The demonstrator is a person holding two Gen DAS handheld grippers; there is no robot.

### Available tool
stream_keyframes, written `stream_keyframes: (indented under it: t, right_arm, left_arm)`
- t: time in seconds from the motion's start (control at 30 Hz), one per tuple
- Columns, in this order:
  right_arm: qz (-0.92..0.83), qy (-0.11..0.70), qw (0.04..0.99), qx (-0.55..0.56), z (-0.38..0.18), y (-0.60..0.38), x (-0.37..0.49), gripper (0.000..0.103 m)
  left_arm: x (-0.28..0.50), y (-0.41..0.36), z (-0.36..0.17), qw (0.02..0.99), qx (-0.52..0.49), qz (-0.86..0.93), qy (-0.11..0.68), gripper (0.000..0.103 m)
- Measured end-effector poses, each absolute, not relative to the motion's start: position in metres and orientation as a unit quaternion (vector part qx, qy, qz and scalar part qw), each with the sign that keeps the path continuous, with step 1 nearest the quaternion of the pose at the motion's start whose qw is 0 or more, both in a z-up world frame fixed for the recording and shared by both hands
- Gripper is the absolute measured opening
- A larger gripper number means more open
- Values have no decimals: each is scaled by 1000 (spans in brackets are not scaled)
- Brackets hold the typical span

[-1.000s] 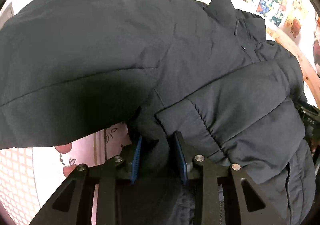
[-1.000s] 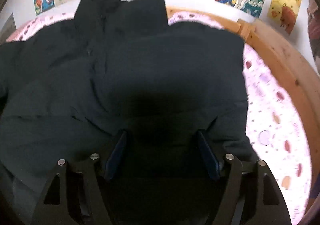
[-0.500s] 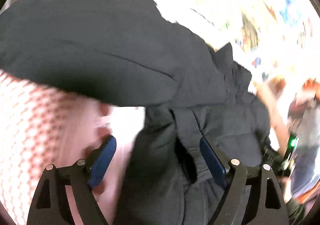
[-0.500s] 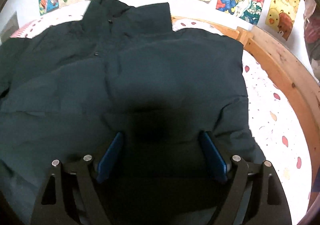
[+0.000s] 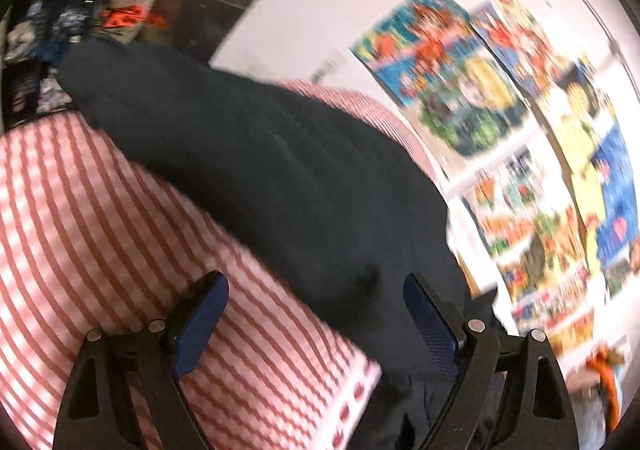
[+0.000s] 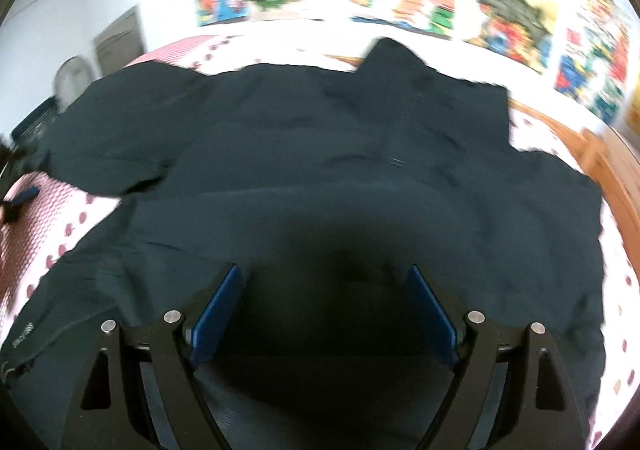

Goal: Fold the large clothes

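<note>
**Dark jacket spread on a checked bed**

Bright posters [image 6: 500, 10] cover the wall behind a bed [image 5: 100, 230] with a pink checked sheet. The dark jacket [image 6: 340, 178] lies spread across it. Both the left gripper [image 5: 316, 314] and the right gripper [image 6: 326, 310] have just been opening; their fingers stand wide, holding nothing.

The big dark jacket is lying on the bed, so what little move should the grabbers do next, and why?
Probably bring the left gripper to the sleeve that sticks out sideways and pinch its end. Both it and the right gripper have just been opening and hold nothing, the dark jacket lies spread on the bed cover, and that sleeve looks unfolded.
</note>
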State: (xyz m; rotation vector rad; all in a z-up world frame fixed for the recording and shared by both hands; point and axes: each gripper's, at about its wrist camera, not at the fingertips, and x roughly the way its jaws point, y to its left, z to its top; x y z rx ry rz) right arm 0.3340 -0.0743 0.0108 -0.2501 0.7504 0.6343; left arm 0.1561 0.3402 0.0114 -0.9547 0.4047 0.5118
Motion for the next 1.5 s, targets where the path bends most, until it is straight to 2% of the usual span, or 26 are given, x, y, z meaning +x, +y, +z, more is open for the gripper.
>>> stream_keyframes:
  t: [0.33,0.4,0.43,0.5,0.57,0.8,1.0,1.23,1.37,1.5]
  right_arm:
    - [347,358,846,-191,-9,-11,304,81]
    - [343,365,841,-204,-17,-5,302,85]
    - [339,370,839,-210,-22,-3,302,87]
    - [333,377,837,-214,-32,-1,301,91]
    - [332,379,837,-213,-34,-1,300,92]
    - [332,383,837,-205,-24,-14,291,92]
    - [328,379,846,-180,-6,-47,285,92]
    - [293,388,866,-121,9,-103,297,92]
    - [267,403,871,-88,10,-132,304,92]
    - [246,410,876,-58,10,-159,308,92]
  left_arm:
    - [150,385,-2,800,-505,292,144,87]
    - [152,385,-1,803,-499,293,144,85]
    - [153,385,0,805,-493,296,144,82]
    - [151,383,0,808,-487,299,143,64]
    - [153,380,2,813,-486,288,139,52]
    - [152,361,29,843,-428,305,120,22]
    - [150,323,74,895,-337,281,81,17]
    - [164,245,134,960,-214,174,50,11]
    - [175,181,152,986,-133,78,57,11]
    - [189,113,143,994,-42,-6,98,11]
